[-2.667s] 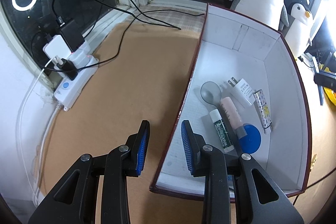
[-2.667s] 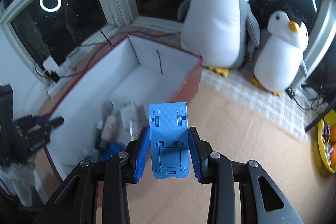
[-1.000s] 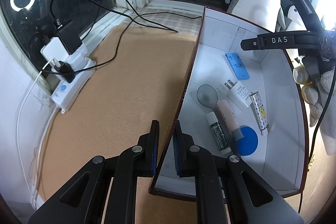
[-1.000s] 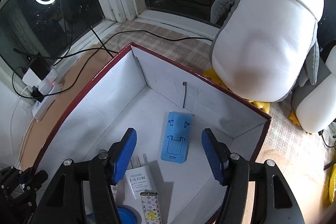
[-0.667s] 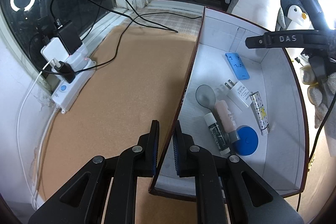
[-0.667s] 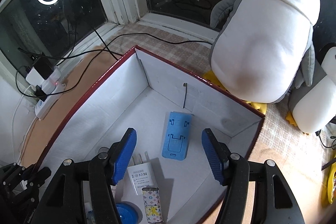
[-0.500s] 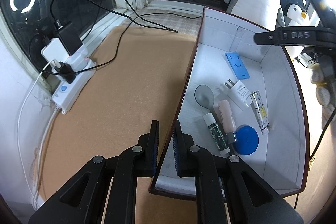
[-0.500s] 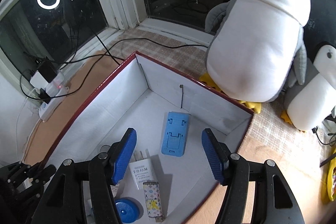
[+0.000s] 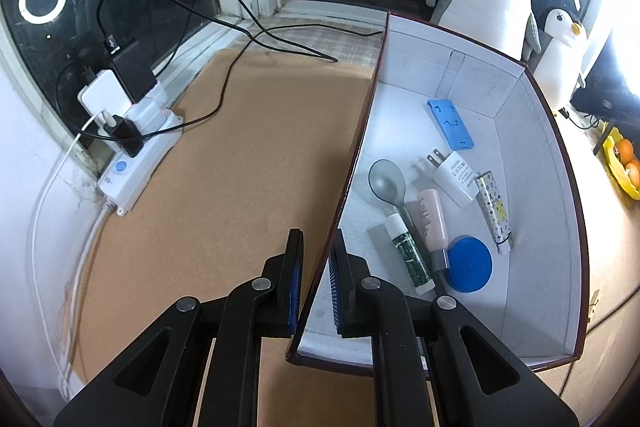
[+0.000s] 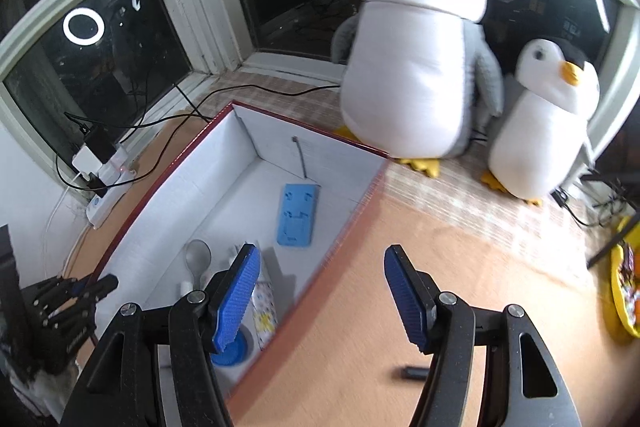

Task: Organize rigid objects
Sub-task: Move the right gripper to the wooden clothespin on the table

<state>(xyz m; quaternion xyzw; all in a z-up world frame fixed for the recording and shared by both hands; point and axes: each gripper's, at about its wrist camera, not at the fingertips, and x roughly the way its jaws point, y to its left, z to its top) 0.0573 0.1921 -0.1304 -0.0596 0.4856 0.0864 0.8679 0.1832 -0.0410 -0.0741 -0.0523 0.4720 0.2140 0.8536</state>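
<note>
Pinched on the near wall of the white, red-edged cardboard box (image 9: 362, 163), my left fingers (image 9: 315, 277) steady it; ahead inside lie a blue plastic phone stand (image 9: 450, 125), white charger (image 9: 456, 179) and grey spoon (image 9: 386, 183). Right fingers (image 10: 320, 301) gape, empty, above the brown bench (image 10: 420, 267); one small dark object (image 10: 414, 372) below seems left to collect.

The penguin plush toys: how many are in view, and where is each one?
2. The large penguin stands behind the box's far wall by the window; the small penguin stands beside it on the right. Others may be hidden outside the frame.
</note>
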